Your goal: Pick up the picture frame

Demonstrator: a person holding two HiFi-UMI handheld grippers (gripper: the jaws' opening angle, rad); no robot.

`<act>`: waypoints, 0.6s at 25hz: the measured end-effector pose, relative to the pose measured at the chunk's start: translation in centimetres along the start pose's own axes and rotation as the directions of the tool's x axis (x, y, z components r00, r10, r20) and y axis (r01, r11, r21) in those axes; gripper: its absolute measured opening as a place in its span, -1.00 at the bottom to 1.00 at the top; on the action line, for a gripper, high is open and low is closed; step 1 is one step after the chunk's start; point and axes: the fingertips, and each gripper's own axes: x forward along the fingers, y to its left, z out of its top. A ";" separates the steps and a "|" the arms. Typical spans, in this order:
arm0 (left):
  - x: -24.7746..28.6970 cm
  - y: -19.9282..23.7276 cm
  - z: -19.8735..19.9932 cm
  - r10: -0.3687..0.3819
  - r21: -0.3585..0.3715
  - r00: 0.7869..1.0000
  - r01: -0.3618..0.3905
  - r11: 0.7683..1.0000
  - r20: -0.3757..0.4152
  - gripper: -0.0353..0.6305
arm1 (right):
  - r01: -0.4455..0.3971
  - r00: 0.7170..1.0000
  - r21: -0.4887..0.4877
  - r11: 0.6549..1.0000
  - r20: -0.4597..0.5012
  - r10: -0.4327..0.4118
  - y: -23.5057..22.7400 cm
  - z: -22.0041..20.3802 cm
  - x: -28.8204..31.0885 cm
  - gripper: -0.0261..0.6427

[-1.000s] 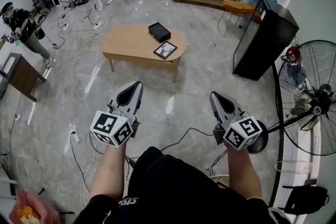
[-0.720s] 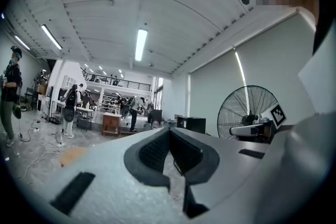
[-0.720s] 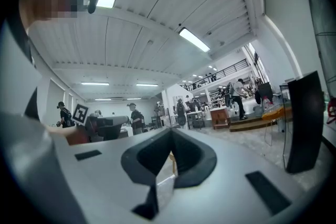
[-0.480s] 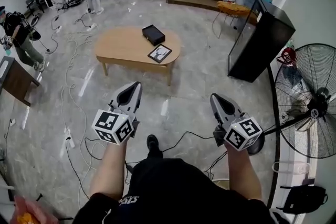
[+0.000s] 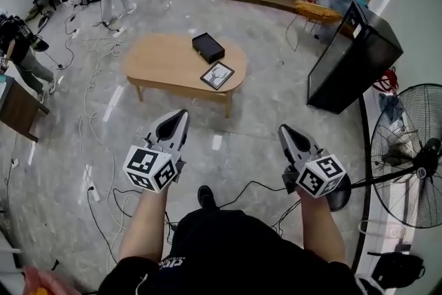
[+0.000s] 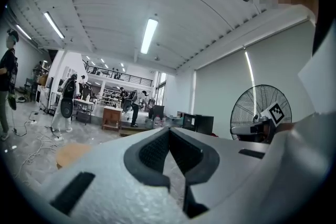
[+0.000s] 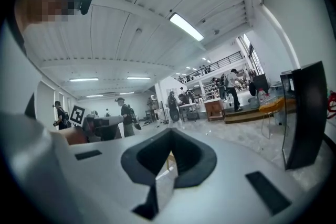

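My left claw point(image 5: 181, 114) and right claw point(image 5: 284, 128) were fully closed, empty; picture frame point(image 5: 217, 75) looked light, stiff, breakable, so I'd pinch its border.

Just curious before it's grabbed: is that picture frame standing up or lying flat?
Lying flat: the black-edged picture frame rests face up on the oval wooden table.

wooden table point(image 5: 166, 62) and picture frame point(image 5: 217, 75) slightly nearer, shoe point(image 5: 205, 197) now showing

A black box point(image 5: 208, 47) lies on the wooden table point(image 5: 160, 60).
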 end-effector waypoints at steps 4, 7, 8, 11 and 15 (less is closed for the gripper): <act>2.7 4.1 -0.3 -0.011 -0.001 1.000 0.011 1.000 -0.020 -0.87 | 0.009 0.999 0.005 1.000 -0.031 -0.009 -0.9 0.2 5.0 -0.91; 4.2 7.1 -0.7 -0.017 -0.015 0.999 0.017 1.000 -0.030 -0.87 | 0.010 0.999 0.002 1.000 -0.051 -0.010 -1.0 0.2 8.5 -0.91; 4.5 8.0 -0.8 -0.020 -0.019 0.999 0.019 1.000 -0.034 -0.87 | 0.012 0.998 0.004 1.000 -0.058 -0.012 -0.9 0.2 9.6 -0.91; 5.1 10.5 -1.2 -0.026 -0.025 0.998 0.025 0.999 -0.053 -0.87 | 0.014 0.997 0.011 1.000 -0.078 -0.013 -0.5 -0.2 12.3 -0.91; 5.6 12.9 -1.2 -0.035 -0.025 0.997 0.034 0.999 -0.072 -0.87 | 0.019 0.996 0.019 1.000 -0.089 -0.017 -0.2 -0.4 14.7 -0.91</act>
